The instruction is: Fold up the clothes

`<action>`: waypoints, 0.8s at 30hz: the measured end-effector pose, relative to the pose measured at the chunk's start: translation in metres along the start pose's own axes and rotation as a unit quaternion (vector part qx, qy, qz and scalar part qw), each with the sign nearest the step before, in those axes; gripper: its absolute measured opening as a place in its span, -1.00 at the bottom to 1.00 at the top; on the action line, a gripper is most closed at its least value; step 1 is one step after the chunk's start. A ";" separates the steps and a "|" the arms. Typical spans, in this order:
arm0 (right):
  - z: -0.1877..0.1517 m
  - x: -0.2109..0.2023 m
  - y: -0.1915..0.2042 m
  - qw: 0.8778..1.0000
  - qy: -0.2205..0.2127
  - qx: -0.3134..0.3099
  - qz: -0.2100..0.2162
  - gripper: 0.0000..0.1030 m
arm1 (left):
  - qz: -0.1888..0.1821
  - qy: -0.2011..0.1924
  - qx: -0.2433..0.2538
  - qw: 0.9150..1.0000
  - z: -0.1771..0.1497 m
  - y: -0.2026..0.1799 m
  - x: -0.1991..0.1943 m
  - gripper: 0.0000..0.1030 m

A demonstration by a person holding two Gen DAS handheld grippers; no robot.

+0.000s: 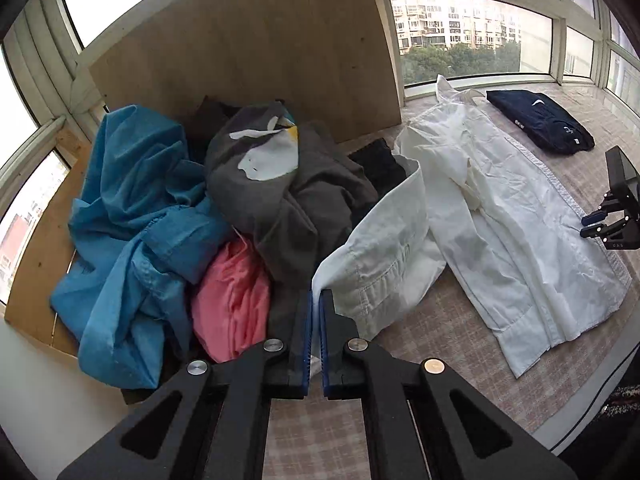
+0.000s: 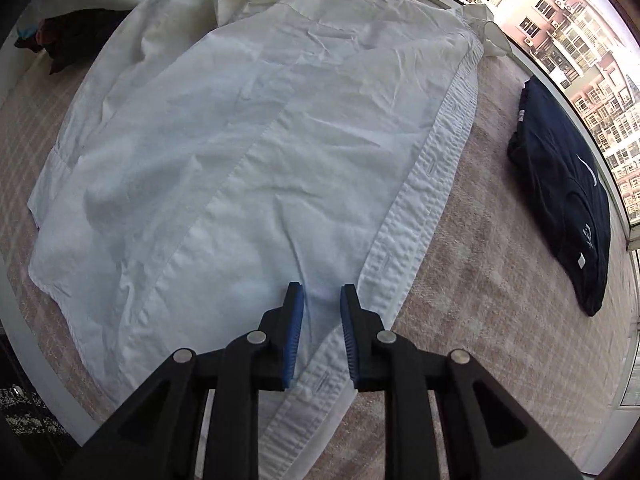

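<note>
A white button shirt (image 1: 500, 216) lies spread on the checked table. My left gripper (image 1: 316, 300) is shut on the cuff of its sleeve (image 1: 380, 256) and holds it lifted over the table. My right gripper (image 2: 322, 300) is open and rests over the shirt's front placket (image 2: 404, 232) near the hem, with fabric between the jaws. The shirt (image 2: 248, 128) fills the right wrist view. The right gripper also shows at the right edge of the left wrist view (image 1: 600, 224).
A pile of unfolded clothes sits at the left: a blue garment (image 1: 132, 216), a grey one (image 1: 288, 184) and a pink one (image 1: 232, 300). A folded navy shirt (image 1: 540, 120) lies at the far right by the windows, also in the right wrist view (image 2: 568, 200). A wooden board (image 1: 248, 48) stands behind the pile.
</note>
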State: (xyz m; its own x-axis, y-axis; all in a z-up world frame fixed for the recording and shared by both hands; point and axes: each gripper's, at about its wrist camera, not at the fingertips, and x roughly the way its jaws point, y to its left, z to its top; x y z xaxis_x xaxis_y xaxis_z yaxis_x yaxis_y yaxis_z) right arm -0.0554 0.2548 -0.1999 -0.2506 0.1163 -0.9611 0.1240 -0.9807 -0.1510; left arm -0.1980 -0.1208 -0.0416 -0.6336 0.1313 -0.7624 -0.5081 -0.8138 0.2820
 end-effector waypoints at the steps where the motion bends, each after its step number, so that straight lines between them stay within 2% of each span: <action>1: 0.000 0.000 0.000 1.000 0.001 0.002 -0.001 -0.62 | 0.016 -0.007 0.002 1.000 0.009 0.018 -0.005 -0.94; 4: -0.001 -0.001 0.003 1.000 0.003 0.003 -0.006 -0.62 | 0.031 0.012 -0.001 0.999 0.023 0.062 0.011 -0.91; 8: -0.002 -0.002 0.004 1.000 0.008 -0.001 -0.007 -0.62 | 0.062 0.062 -0.010 0.996 0.018 0.083 0.064 -0.58; 9: -0.001 -0.002 0.004 1.000 0.011 -0.001 -0.005 -0.62 | 0.058 0.073 -0.014 0.996 0.012 0.085 0.075 -0.48; 12: 0.000 -0.003 0.003 1.000 0.019 -0.005 0.001 -0.62 | 0.055 0.091 -0.030 0.994 -0.013 0.090 0.085 -0.47; 14: 0.001 -0.003 0.002 1.000 0.022 -0.006 0.003 -0.62 | 0.046 0.082 -0.062 0.994 -0.028 0.086 0.072 -0.52; 16: 0.001 -0.005 0.000 1.000 0.021 -0.006 0.002 -0.62 | -0.029 0.059 -0.102 0.993 -0.045 0.065 0.054 -0.43; 17: 0.001 -0.006 0.001 1.000 0.020 -0.007 0.001 -0.62 | -0.082 0.058 -0.109 0.989 -0.053 0.045 0.051 -0.42; 18: -0.001 -0.007 0.003 1.000 0.018 -0.010 0.000 -0.62 | -0.132 0.065 -0.110 0.983 -0.060 0.019 0.054 -0.40; 20: -0.001 -0.008 0.014 1.000 0.015 -0.015 -0.004 -0.62 | -0.230 0.082 -0.111 0.963 -0.075 -0.033 0.062 -0.39; 21: -0.002 -0.009 0.015 1.000 0.013 -0.017 -0.005 -0.62 | -0.265 0.097 -0.105 0.954 -0.080 -0.060 0.070 -0.39; 24: -0.011 -0.009 0.013 1.000 0.007 -0.023 -0.002 -0.62 | -0.308 0.119 -0.099 0.939 -0.088 -0.114 0.092 -0.39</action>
State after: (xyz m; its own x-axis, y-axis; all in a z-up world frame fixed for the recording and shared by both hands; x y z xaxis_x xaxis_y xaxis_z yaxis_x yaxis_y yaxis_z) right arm -0.0406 0.2423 -0.1954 -0.2373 0.1218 -0.9638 0.1670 -0.9722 -0.1640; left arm -0.1467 -0.0655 -0.1951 -0.0955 0.5004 -0.8605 -0.6025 -0.7172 -0.3502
